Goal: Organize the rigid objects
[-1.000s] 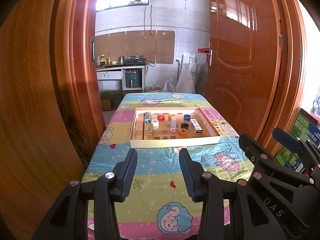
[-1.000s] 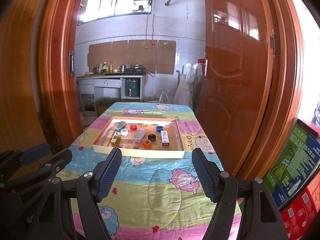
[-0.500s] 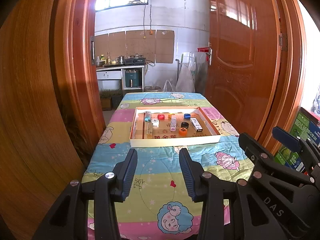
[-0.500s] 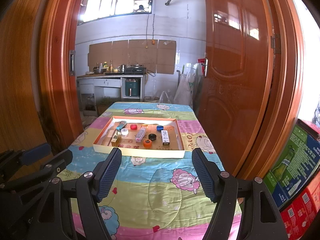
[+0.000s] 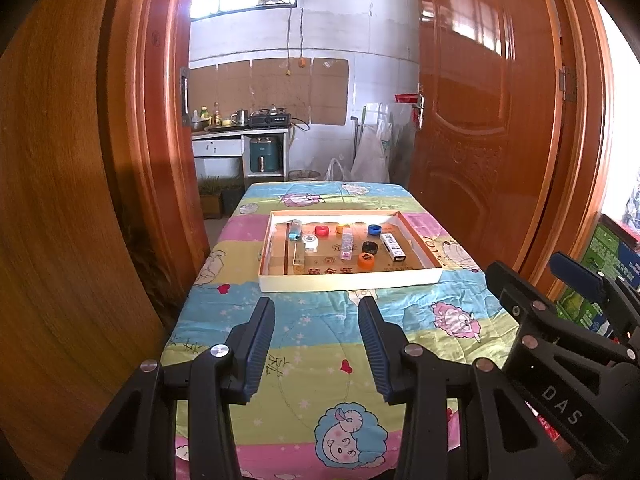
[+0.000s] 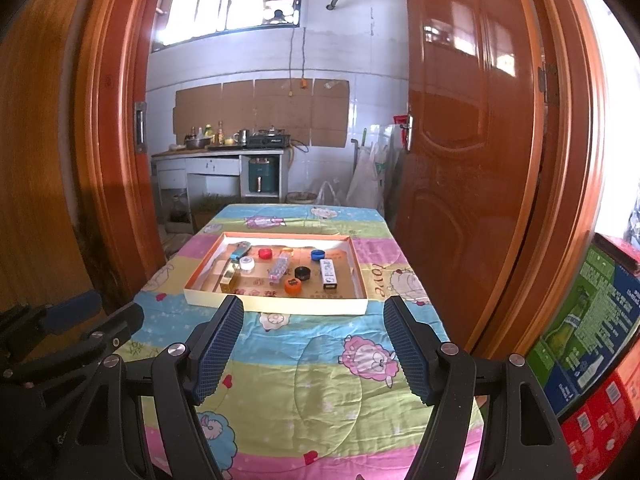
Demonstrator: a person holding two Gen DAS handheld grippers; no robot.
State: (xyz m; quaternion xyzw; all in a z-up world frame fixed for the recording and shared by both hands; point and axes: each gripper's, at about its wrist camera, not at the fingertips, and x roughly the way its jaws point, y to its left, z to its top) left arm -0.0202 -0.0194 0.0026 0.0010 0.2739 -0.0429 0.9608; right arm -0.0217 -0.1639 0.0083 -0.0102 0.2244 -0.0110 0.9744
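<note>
A shallow cardboard tray [image 5: 348,280] [image 6: 276,304] lies on the table's far half. In it are several small items: a red cap [image 5: 321,230], a blue cap [image 5: 374,230], a black cap [image 5: 370,247], an orange cap [image 5: 365,260] [image 6: 293,286], a white cap [image 5: 310,241], a blue lighter [image 5: 295,229], a clear stick [image 5: 346,243] and a white box [image 5: 393,247] [image 6: 328,274]. My left gripper [image 5: 316,344] is open and empty above the near tablecloth. My right gripper [image 6: 314,348] is open wider and empty, also short of the tray.
The table wears a colourful cartoon cloth [image 5: 320,340]. Wooden doors [image 5: 80,200] [image 6: 480,160] flank it on both sides. Printed boxes [image 6: 592,344] stand at the right. A kitchen counter [image 6: 216,152] is far behind.
</note>
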